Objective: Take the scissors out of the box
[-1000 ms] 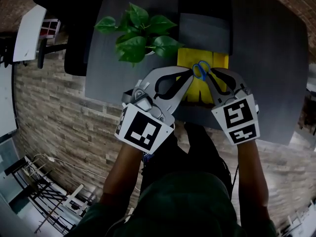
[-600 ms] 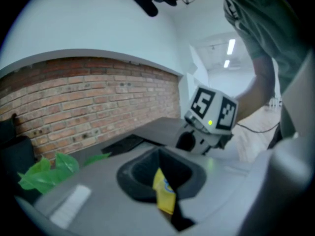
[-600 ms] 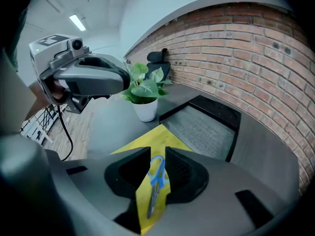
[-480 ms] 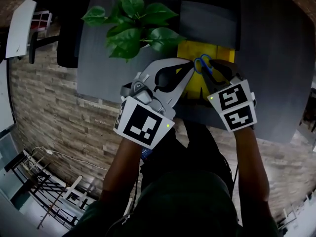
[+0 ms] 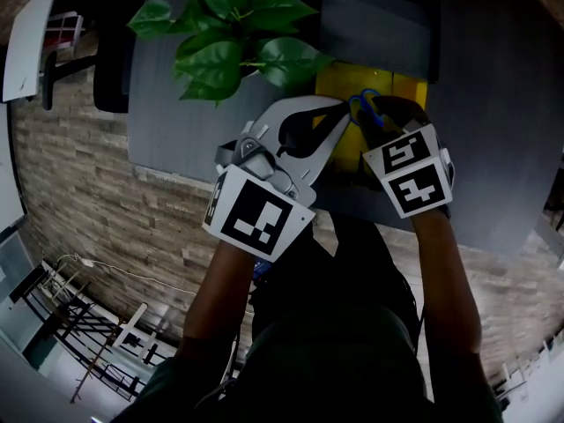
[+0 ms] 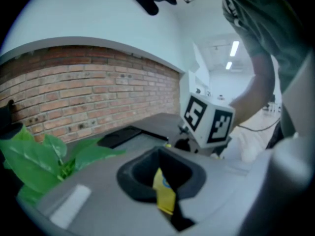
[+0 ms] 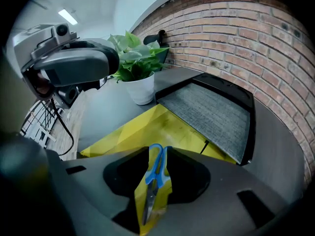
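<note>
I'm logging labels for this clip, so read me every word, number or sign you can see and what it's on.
None can be read.
Black-and-white patterned marker cubes: coded squares only, no letters.
Yellow cardboard box and blue-handled scissors: no print visible.

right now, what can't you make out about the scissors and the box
1. Head view: the right gripper covers the blades of the scissors; only the blue handles show.
2. Right gripper view: its jaws have just been opening, with the scissors between them; the jaw bodies hide how they rest on the yellow box.
3. Left gripper view: a yellow strip fills the gap of the left gripper; whether the pads press it is unclear.
</note>
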Action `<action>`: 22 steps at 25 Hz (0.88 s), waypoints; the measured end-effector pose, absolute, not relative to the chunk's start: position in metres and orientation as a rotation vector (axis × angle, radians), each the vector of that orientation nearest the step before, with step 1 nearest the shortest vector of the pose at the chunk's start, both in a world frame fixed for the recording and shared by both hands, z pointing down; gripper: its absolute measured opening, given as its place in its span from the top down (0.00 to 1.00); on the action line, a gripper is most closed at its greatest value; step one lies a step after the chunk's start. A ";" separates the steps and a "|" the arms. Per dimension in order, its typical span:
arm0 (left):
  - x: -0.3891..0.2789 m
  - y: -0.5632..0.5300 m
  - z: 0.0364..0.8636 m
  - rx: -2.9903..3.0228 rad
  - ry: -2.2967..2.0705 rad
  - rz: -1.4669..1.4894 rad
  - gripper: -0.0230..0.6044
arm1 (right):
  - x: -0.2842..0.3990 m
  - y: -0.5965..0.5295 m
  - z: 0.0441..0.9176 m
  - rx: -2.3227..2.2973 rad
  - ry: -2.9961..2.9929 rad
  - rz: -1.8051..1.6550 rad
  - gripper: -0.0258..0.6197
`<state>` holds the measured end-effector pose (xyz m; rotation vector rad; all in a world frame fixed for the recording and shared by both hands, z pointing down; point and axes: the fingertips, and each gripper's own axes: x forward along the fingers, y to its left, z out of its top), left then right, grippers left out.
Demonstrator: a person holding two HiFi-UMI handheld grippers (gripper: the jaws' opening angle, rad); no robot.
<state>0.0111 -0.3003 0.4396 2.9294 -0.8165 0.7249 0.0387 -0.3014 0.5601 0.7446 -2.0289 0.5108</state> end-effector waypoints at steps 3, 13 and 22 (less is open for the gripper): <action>0.012 -0.302 0.443 2.928 -0.813 0.726 0.96 | 0.037 -0.300 0.567 0.732 -2.019 0.517 0.80; 0.012 -0.305 0.454 2.907 -0.814 0.713 0.96 | 0.034 -0.305 0.586 0.724 -1.968 0.536 0.80; 0.009 -0.308 0.461 2.897 -0.806 0.697 0.96 | 0.035 -0.304 0.595 0.749 -1.922 0.538 0.82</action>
